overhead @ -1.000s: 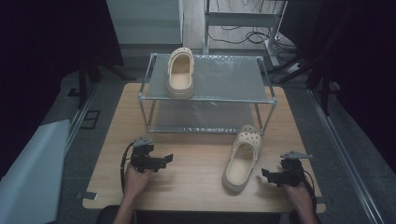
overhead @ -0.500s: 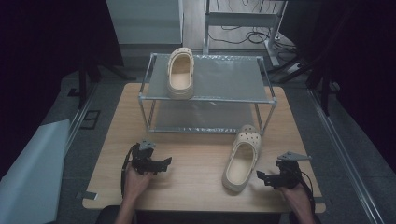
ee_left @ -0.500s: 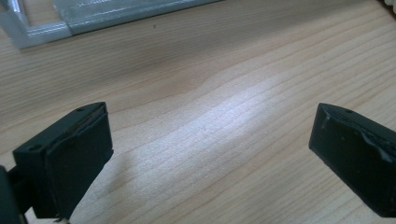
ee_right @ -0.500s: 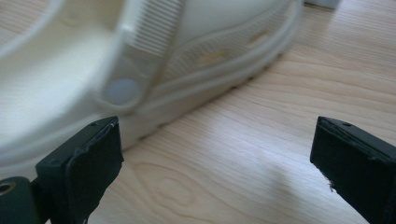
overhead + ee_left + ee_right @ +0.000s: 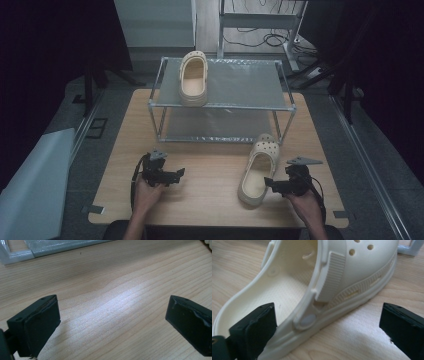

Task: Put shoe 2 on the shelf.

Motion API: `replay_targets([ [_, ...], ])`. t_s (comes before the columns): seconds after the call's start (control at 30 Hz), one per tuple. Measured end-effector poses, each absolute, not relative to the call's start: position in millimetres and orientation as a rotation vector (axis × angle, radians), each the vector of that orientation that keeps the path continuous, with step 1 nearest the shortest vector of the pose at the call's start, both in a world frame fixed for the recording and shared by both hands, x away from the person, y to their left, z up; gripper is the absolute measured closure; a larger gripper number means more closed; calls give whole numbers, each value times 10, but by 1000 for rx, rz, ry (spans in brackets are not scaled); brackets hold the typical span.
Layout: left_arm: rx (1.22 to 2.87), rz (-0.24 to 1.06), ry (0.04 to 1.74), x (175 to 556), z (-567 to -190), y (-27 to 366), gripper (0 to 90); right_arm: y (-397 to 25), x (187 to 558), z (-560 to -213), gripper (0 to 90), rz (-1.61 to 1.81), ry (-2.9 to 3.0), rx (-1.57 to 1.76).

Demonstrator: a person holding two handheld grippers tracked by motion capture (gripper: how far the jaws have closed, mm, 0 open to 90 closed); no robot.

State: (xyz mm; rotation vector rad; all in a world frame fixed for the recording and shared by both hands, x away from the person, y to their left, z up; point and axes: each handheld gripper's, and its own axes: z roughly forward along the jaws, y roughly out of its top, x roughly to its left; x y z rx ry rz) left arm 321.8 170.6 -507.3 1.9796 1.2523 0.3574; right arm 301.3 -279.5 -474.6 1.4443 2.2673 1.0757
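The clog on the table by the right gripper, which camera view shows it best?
The high view: the whole clog shows there, lying on the table before the rack, the right gripper at its heel. The right gripper view gives a close crop of its side wall and strap. The left gripper view has a sliver at its top right corner.

A second cream clog [image 5: 192,78] rests on the top shelf of a metal two-tier rack [image 5: 235,106] at the far side of the wooden table [image 5: 210,200], with cables [image 5: 260,37] on the floor beyond.
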Motion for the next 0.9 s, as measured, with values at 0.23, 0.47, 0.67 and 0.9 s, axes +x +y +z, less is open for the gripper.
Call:
replay_targets([
  [0.23, 1987, 356, 1251, 3216, -5076, 1702, 0, -2724, 3085, -4768, 54, 1006, 2266, 1478],
  [0.47, 1989, 354, 1254, 3216, -5076, 1706, 0, -2992, 3052, -4751, 59, 985, 2226, 1520],
  [0.67, 1992, 351, 1254, 3218, -5080, 1700, 0, -3332, 3020, -4742, 67, 953, 2146, 1617],
  [0.9, 1992, 347, 1253, 3221, -5078, 1698, 0, -3356, 3041, -4723, 131, 956, 2149, 1659],
])
